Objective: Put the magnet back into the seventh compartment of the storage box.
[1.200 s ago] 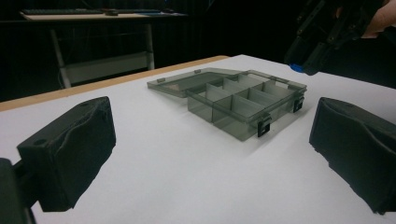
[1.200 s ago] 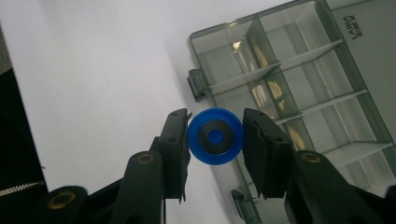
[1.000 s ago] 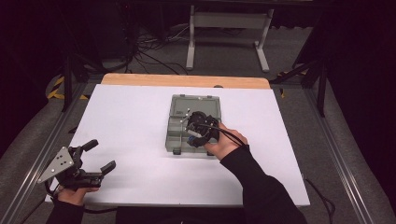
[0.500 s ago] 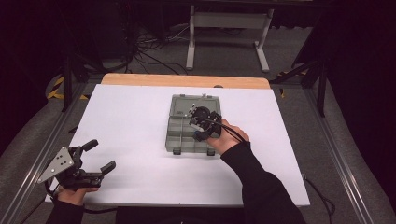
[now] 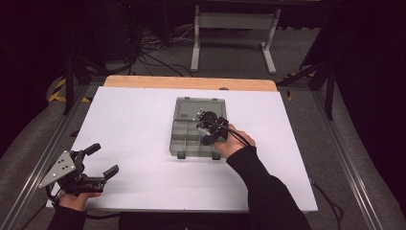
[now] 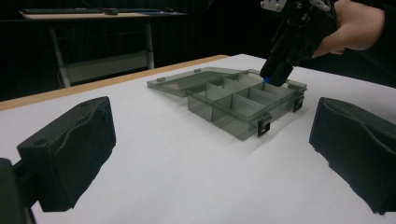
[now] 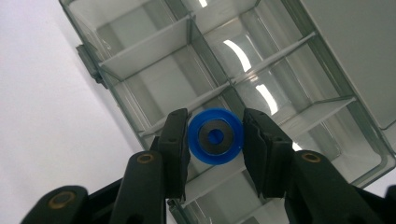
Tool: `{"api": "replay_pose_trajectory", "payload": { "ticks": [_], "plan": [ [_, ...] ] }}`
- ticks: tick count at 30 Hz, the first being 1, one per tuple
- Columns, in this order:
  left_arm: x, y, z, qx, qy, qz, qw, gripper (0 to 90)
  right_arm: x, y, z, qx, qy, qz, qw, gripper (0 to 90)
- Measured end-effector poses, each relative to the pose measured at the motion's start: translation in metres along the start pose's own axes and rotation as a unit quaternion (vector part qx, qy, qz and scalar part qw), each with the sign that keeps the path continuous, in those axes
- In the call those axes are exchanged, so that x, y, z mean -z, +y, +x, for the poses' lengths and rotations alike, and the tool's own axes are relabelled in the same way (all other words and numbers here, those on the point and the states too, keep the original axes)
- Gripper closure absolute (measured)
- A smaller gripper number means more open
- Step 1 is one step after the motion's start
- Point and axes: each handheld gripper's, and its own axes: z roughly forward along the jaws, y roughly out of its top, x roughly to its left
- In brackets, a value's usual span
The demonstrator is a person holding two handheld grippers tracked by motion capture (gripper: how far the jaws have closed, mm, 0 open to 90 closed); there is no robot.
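Right gripper (image 7: pixel 215 135) pinches a blue ring (image 7: pixel 215 136) between its jaws, directly above the open grey compartment box (image 7: pixel 140 60). Left gripper (image 5: pixel 98 160), jaws wide apart and empty, rests well away from the box at the table's (image 5: pixel 134 115) near corner.

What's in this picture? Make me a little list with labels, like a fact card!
Table: white top
Box: clear grey organizer box, lid open, compartments look empty
Right gripper: over the box, shut on a blue ring
Left gripper: open, holding nothing, near the table's front left corner
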Motion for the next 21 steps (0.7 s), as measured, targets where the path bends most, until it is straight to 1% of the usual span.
{"api": "replay_pose_trajectory", "payload": {
  "ticks": [7, 9, 10, 16, 21],
  "plan": [
    [0.0, 0.0, 0.0, 0.001, -0.001, 0.0, 1.0, 0.9, -0.005, -0.003, -0.001, -0.008, 0.004, 0.005, 0.9999, 61.5],
    [0.0, 0.0, 0.0, 0.001, -0.001, 0.0, 1.0, 0.9, -0.006, -0.003, -0.002, -0.005, 0.005, 0.006, 1.0, 61.5],
    [0.0, 0.0, 0.0, 0.001, -0.001, 0.0, 1.0, 0.8, -0.008, -0.003, -0.001, -0.007, 0.005, 0.011, 0.9999, 61.5],
    [0.0, 0.0, 0.0, 0.001, -0.001, 0.001, 1.0, 0.8, -0.013, -0.004, -0.001, -0.004, 0.007, 0.012, 0.9999, 61.5],
    [0.0, 0.0, 0.0, 0.001, 0.0, -0.001, 1.0, 0.8, -0.016, -0.004, -0.001, -0.007, 0.01, 0.017, 0.9998, 61.5]
  ]
}}
